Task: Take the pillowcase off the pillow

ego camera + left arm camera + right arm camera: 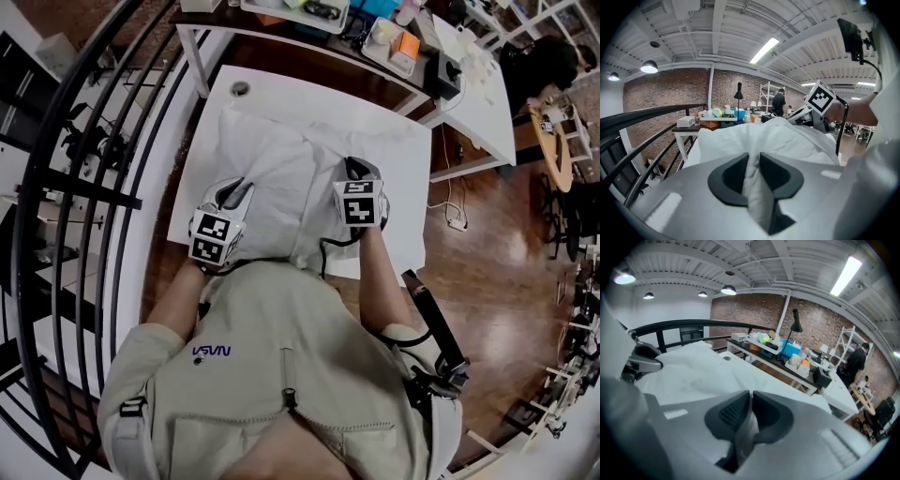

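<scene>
Brick wall (pixel 661 93) and a black railing (pixel 94 197) border a white surface (pixel 398 141), on which the pillowcase (pixel 281 173) lies, still stuffed with its pillow, which no view shows bare; the bundle runs from the far left corner of the surface back to the near edge, right against the person's chest.

Both tongs have hold of white cloth at that near end; the left tongs (pixel 240 191) pinch a thick ridge of it, their pads a little apart around the fold; the right tongs (pixel 353 171) are nearly closed on a thin pleat, well apart from the left ones, at the bundle's other near corner.

The main risk, as I judge it, is slip on the left; that fold sits loosely and a sharp tug could pull it free. A second risk is that either pinch has caught the filling along with the case; then a pull would drag the whole bundle off the near edge instead of stripping it, since nothing holds the far end down.
</scene>
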`<state>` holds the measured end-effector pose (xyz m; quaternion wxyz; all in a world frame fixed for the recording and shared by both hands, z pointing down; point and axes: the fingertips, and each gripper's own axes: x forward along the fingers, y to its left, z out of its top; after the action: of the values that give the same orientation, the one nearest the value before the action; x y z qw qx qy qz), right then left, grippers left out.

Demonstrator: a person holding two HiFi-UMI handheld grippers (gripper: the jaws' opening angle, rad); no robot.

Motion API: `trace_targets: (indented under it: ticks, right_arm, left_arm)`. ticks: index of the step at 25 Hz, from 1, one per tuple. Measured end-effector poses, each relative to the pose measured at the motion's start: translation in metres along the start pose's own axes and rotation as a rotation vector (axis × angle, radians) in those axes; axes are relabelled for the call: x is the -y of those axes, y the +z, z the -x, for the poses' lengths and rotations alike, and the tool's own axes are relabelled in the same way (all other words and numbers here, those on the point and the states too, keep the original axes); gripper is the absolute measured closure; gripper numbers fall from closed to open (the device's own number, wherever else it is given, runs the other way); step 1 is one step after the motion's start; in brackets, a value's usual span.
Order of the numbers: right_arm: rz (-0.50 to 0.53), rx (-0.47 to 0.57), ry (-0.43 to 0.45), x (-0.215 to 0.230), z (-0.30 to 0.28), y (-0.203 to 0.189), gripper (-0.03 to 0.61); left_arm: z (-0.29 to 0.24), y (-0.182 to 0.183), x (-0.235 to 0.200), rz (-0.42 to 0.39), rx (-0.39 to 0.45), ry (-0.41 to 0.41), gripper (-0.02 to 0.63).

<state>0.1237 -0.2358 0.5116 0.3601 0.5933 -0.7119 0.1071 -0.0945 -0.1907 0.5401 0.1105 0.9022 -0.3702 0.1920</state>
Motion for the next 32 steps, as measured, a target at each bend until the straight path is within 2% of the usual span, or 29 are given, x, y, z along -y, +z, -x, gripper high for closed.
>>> trace_targets:
  ticks: [4, 7, 10, 14, 16, 18, 20, 22, 25, 28, 32]
  right_arm:
    - [-0.031, 0.008, 0.083, -0.012, -0.006, 0.007, 0.507]
    - [-0.123, 0.032, 0.188, -0.018, -0.007, 0.015, 0.460]
    - [-0.185, 0.072, 0.239, -0.016, -0.005, 0.025, 0.447]
    - [-0.172, 0.099, 0.263, -0.019, 0.003, 0.049, 0.443]
    - [-0.153, 0.118, 0.289, -0.022, 0.002, 0.063, 0.443]
    - [-0.125, 0.131, 0.305, -0.023, -0.001, 0.077, 0.443]
    - [-0.094, 0.139, 0.309, -0.022, -0.005, 0.090, 0.443]
    - [-0.066, 0.142, 0.313, -0.021, -0.011, 0.102, 0.443]
    - [-0.024, 0.138, 0.322, -0.022, -0.022, 0.115, 0.443]
    - [0.020, 0.116, 0.342, -0.030, -0.036, 0.122, 0.443]
    - [0.088, 0.049, 0.405, -0.049, -0.054, 0.121, 0.427]
  left_arm:
    - [-0.001, 0.021, -0.004, -0.033, 0.028, 0.022, 0.480]
    - [0.002, 0.049, -0.009, -0.042, 0.074, 0.026, 0.480]
    - [-0.004, 0.075, -0.027, -0.047, 0.107, 0.053, 0.477]
    - [-0.039, 0.088, -0.048, -0.030, 0.049, 0.030, 0.369]
    - [-0.060, 0.092, -0.052, 0.014, 0.012, 0.000, 0.271]
    - [-0.082, 0.086, -0.052, 0.016, -0.057, -0.019, 0.251]
    - [-0.101, 0.069, -0.048, -0.012, -0.169, -0.040, 0.249]
    - [-0.108, 0.051, -0.040, -0.018, -0.274, -0.069, 0.263]
    - [-0.105, 0.033, -0.029, -0.042, -0.341, -0.102, 0.400]
    - [-0.098, 0.026, -0.008, -0.113, -0.318, -0.127, 0.537]
    - [-0.073, 0.024, 0.021, -0.189, -0.277, -0.121, 0.574]
